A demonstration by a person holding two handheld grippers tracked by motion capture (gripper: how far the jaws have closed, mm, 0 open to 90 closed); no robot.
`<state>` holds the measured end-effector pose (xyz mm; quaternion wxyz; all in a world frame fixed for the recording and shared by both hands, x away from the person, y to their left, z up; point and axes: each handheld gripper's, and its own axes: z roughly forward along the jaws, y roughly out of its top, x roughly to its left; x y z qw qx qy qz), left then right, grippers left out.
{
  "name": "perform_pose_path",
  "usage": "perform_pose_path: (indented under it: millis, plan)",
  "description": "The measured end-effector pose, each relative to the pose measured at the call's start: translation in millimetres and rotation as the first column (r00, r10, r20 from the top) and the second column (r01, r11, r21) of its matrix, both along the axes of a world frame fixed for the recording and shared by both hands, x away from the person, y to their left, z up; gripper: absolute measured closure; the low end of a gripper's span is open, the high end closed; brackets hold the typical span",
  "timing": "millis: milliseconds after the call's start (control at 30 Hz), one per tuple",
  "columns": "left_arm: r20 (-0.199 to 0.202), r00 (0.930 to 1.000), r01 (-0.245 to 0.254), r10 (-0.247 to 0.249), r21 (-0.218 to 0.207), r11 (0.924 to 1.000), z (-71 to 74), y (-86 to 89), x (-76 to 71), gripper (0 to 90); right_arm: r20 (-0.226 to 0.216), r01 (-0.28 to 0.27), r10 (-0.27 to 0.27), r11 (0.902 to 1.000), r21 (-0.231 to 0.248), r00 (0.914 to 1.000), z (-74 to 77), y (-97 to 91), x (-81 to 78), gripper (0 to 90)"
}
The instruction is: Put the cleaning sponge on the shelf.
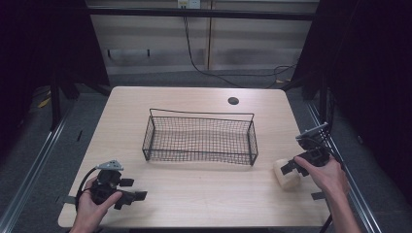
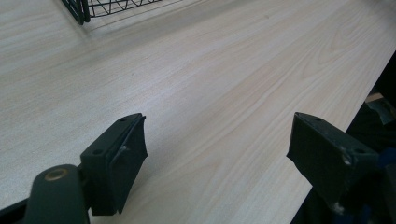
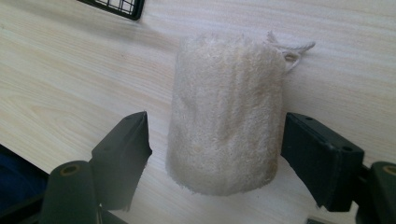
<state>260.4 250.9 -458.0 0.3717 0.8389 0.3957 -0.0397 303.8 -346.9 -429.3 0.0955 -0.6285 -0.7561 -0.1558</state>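
The right gripper (image 1: 291,167) sits low at the table's right side, held in the person's right hand (image 1: 328,174), its jaws spread apart on either side of a cream loofah roll (image 1: 286,174). In the right gripper view the right gripper (image 3: 215,140) straddles the near end of the loofah roll (image 3: 226,112); a sliver of gap shows on each side, so the jaws are not pressing it. The roll lies on its side on the wood, fuzzy and pale, with a small string loop (image 3: 292,51) at its far end.

The left gripper (image 1: 131,196) rests near the table's front left corner in the person's left hand (image 1: 92,208), a grey three-cornered plate on top. In the left gripper view the left gripper (image 2: 217,149) has its jaws wide apart with nothing but bare wood between them.

A black wire basket (image 1: 199,138) stands at the middle of the light wood table (image 1: 194,189), well apart from both grippers, with the loofah roll just off its front right corner. A corner of the basket shows at the top of each gripper view.
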Motion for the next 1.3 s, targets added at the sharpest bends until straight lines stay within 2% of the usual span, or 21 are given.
perform_pose_path:
  millis: [133, 733, 833, 1067, 1300]
  plan:
    - [0.000, 1.0000, 0.001, -0.001, 0.000, 1.0000, 0.0, 0.0, -0.1, 18.9, 0.000, 0.002, -0.002, 0.9999, -0.013, 1.0000, -2.6, 1.8, 1.4, 23.4]
    - [-0.001, 1.0000, 0.000, 0.000, 0.001, 1.0000, 0.0, 0.0, -0.2, 18.9, -0.079, -0.001, -0.001, 0.9994, -0.034, 0.9969, -20.4, 8.4, 5.9, 24.5]
    - [-0.001, 1.0000, -0.001, 0.001, 0.000, 1.0000, 0.1, 0.3, 0.0, 18.9, -0.078, -0.002, -0.001, 0.9991, -0.041, 0.9970, -21.4, 10.1, 6.3, 25.1]
    - [-0.002, 1.0000, -0.006, 0.006, -0.004, 1.0000, 0.2, 0.2, -0.1, 19.0, -0.095, -0.008, 0.006, 0.9998, -0.017, 0.9955, -18.8, 7.8, 4.9, 25.6]
    - [-0.003, 1.0000, -0.003, 0.003, -0.003, 1.0000, 0.2, 0.0, -0.2, 18.9, -0.062, 0.000, 0.000, 0.9999, -0.012, 0.9981, -4.4, 5.2, 1.2, 25.6]
